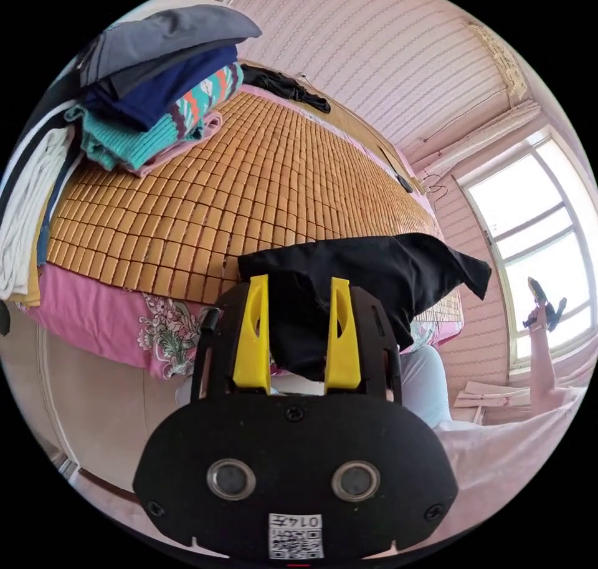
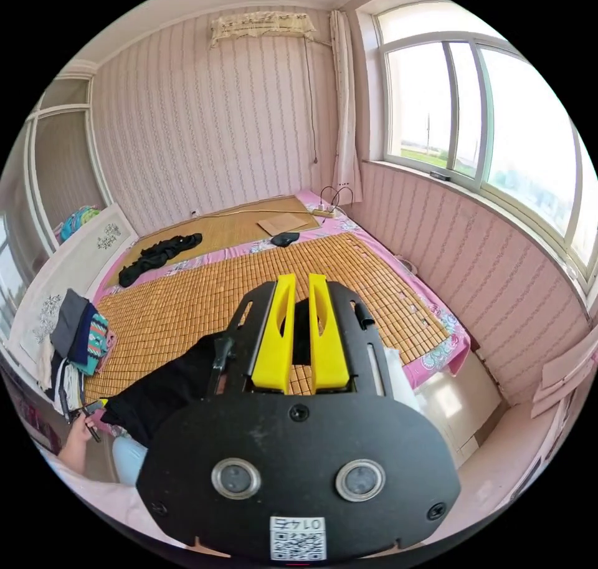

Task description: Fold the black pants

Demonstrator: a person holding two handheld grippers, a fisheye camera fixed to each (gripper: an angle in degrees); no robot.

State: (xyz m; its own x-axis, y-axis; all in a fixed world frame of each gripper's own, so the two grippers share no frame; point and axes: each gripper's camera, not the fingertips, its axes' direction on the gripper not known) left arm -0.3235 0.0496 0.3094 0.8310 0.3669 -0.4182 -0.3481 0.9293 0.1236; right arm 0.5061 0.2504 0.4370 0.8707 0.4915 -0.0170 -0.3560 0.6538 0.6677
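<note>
The black pants [image 1: 374, 276] are bunched between the yellow jaws of my left gripper [image 1: 299, 279], which is shut on one end, and they reach out over the bed's near edge. In the right gripper view the pants [image 2: 162, 382] run from the left gripper [image 2: 92, 410], held in a hand, towards my right gripper [image 2: 302, 276]. Its jaws stand almost together, with dark cloth showing through the narrow gap. In the left gripper view the right gripper [image 1: 542, 304] is raised against the window, apart from the pants' tip.
A bamboo mat [image 2: 249, 282] covers the bed. A stack of folded clothes [image 1: 156, 89] sits at one corner [image 2: 75, 344]. Another dark garment [image 2: 159, 251] lies near the far wall. The person's knee [image 1: 423, 376] is by the bed edge. Windows [image 2: 486, 114] line one side.
</note>
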